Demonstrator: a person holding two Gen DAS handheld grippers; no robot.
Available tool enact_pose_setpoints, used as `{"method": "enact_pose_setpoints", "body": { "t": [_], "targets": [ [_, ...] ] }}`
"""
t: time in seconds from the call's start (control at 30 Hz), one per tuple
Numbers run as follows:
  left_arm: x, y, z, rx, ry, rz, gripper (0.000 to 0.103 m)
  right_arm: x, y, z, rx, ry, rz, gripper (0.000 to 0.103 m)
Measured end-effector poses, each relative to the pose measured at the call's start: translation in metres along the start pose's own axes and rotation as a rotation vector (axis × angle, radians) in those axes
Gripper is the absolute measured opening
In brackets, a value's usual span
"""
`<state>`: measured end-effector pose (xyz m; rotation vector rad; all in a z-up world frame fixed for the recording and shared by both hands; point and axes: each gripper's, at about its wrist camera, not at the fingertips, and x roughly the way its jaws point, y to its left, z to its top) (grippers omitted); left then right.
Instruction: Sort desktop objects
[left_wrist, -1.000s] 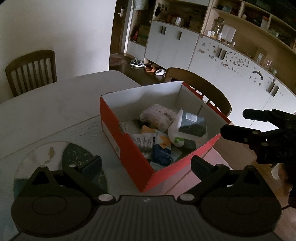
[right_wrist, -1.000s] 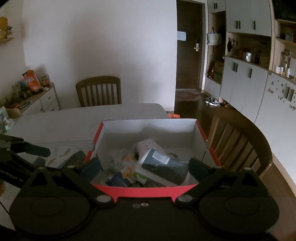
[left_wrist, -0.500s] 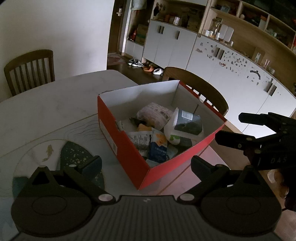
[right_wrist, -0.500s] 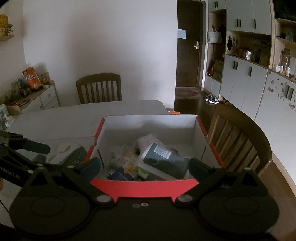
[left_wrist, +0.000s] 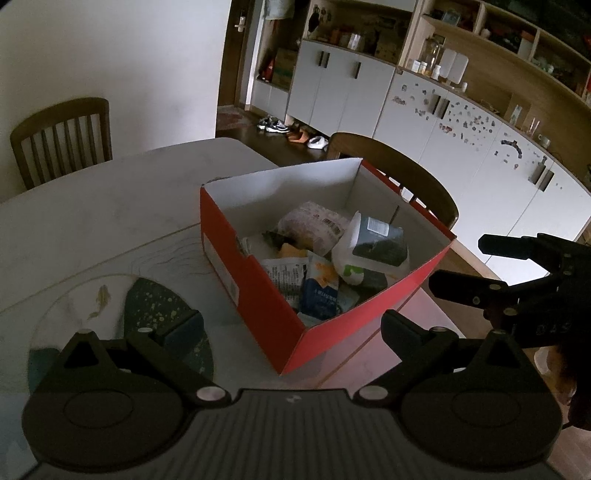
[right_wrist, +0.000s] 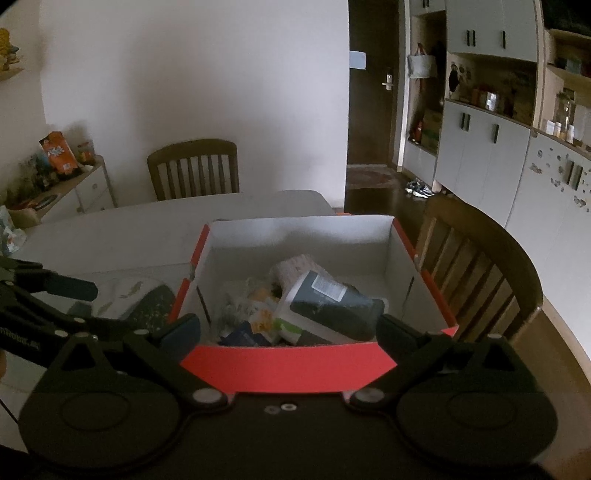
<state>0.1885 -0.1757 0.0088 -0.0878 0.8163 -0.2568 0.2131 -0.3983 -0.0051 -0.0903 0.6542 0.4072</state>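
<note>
Left gripper (left_wrist: 291, 325): held wide apart with nothing between the fingers; it is poised above the near table edge, pointed at the near corner of the box. In the right wrist view it is seen at the left edge (right_wrist: 48, 291), likewise spread and empty.
Right gripper (right_wrist: 288, 328): opened wide and empty; the near red wall of the box is framed between its fingers. In the left wrist view it is seen at the right (left_wrist: 476, 269), beside the box's right end and apart from it.
Red box (left_wrist: 255, 291): set on the table with its top open, red outside and white inside; its near wall is also seen in the right wrist view (right_wrist: 288, 363).
Box contents: a white container with a dark label (left_wrist: 373, 251) is leaned on top at the right; a pale wrapped packet with a barcode (left_wrist: 314, 225) lies behind it; a blue packet (left_wrist: 319, 295) and a printed sachet (left_wrist: 286, 273) are piled at the front.
Table (left_wrist: 92, 206): pale and rounded; a mat with a fish drawing (left_wrist: 99, 299) is laid just left of the box.
Chairs: one wooden chair (left_wrist: 62, 136) is placed at the far side; another (right_wrist: 480, 273) is tucked in close behind the box's right side.
Cabinets (left_wrist: 461, 136): white doors are lined along the far wall, with shoes (left_wrist: 273, 125) on the floor below.
</note>
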Motion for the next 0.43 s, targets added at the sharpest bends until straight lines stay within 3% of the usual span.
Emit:
{"method": "enact_pose_setpoints", "body": {
  "t": [0.43],
  "targets": [
    [-0.0055,0.0052,-0.0032,0.013,-0.007,0.013,0.103,0.0018,0.0056,-0.0013,0.005,0.011,-0.007,0.101]
  ]
}}
